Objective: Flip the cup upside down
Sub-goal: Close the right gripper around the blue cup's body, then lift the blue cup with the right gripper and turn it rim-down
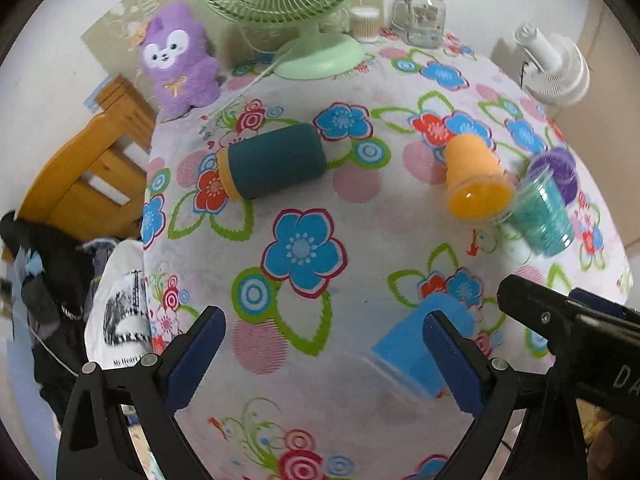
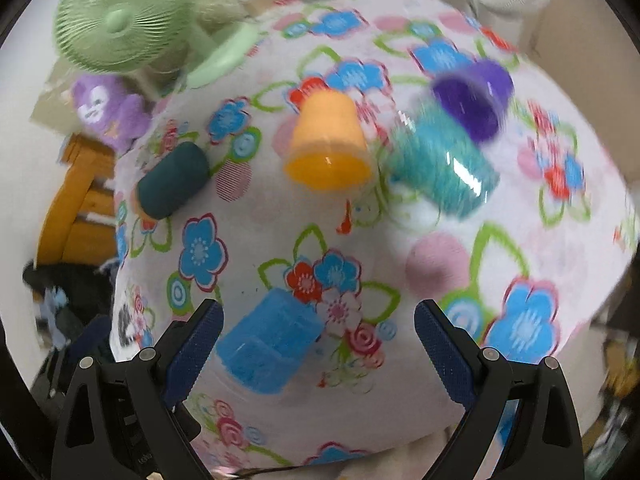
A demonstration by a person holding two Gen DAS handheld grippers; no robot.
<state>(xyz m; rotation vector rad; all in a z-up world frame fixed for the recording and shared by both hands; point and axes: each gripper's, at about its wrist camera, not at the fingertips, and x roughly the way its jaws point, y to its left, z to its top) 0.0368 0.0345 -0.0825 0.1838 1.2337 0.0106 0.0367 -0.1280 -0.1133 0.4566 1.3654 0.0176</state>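
Note:
Several cups lie on their sides on the floral tablecloth (image 1: 360, 248). A dark teal cup (image 1: 276, 160) lies at the middle left, an orange cup (image 1: 476, 178) at the right, beside a clear teal cup (image 1: 546, 216) and a purple cup (image 1: 558, 168). A blue cup (image 1: 416, 352) lies near the front edge. My left gripper (image 1: 324, 360) is open and empty, its right finger in front of the blue cup. My right gripper (image 2: 318, 344) is open and empty, with the blue cup (image 2: 268, 348) lying between its fingers near the left one. The orange cup (image 2: 328, 144), teal cup (image 2: 444, 164), purple cup (image 2: 476, 98) and dark teal cup (image 2: 172, 180) lie beyond.
A green fan (image 1: 296, 4), a purple plush toy (image 1: 180, 60), a glass jar with a green lid (image 1: 424, 16) and a small container (image 1: 364, 24) stand at the table's back. A white fan (image 1: 556, 68) is at the right. A wooden chair (image 1: 92, 168) and clothes (image 1: 80, 280) are at the left.

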